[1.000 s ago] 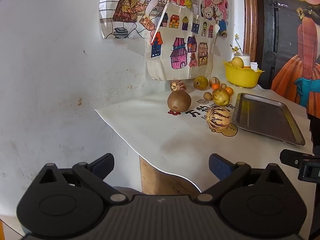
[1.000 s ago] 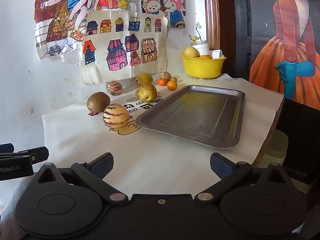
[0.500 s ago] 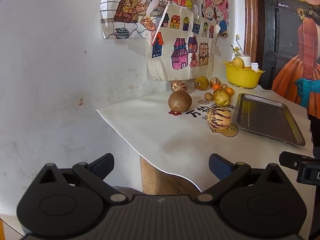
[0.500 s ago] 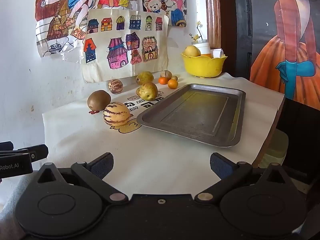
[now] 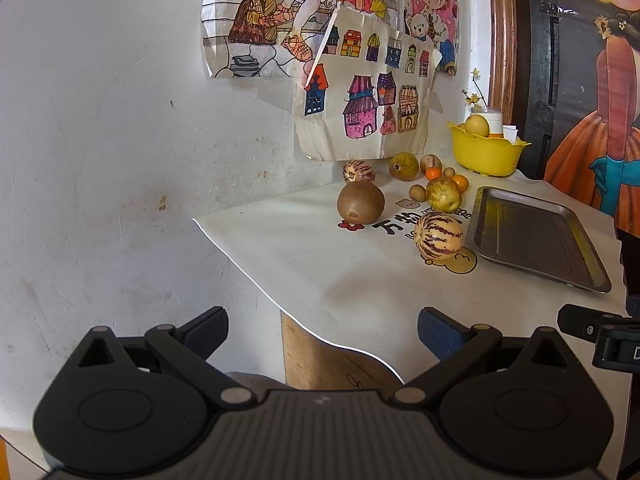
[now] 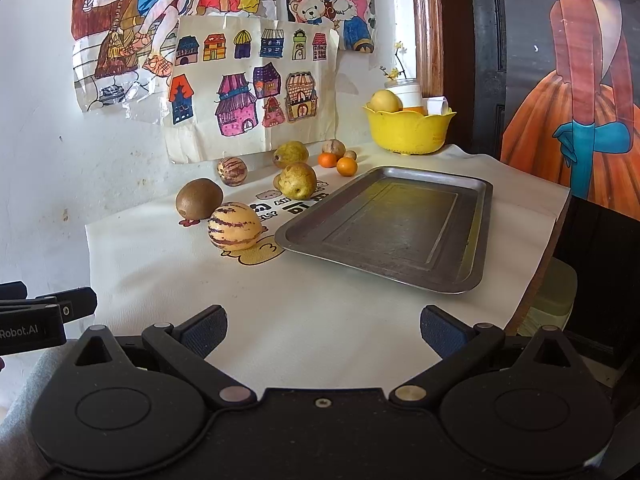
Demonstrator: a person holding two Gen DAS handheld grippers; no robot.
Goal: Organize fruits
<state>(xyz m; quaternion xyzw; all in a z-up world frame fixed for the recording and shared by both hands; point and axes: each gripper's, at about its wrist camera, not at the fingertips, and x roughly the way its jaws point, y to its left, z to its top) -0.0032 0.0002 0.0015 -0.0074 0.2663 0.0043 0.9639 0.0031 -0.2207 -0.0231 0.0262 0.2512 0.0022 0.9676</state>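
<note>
Loose fruit lies on a white cloth: a large striped melon (image 6: 234, 226) (image 5: 438, 236), a brown kiwi-like fruit (image 6: 199, 199) (image 5: 360, 202), a yellow-green pear (image 6: 297, 180) (image 5: 443, 194), a second pear (image 6: 291, 153), a small striped melon (image 6: 232, 171) and two small oranges (image 6: 346, 166). An empty metal tray (image 6: 468, 224) (image 5: 560, 276) sits right of them. My left gripper (image 5: 322, 332) hangs open off the table's left corner. My right gripper (image 6: 323, 330) stands open over the cloth's near edge. Neither holds anything.
A yellow bowl (image 6: 408, 130) with fruit and a white jar stands at the back right corner. Drawings (image 6: 252, 92) hang on the white wall behind. The table edge (image 6: 540, 272) drops off at the right, and a dark door stands beyond.
Both views have crept slightly nearer the table. No fruit has moved, and both grippers stay open.
</note>
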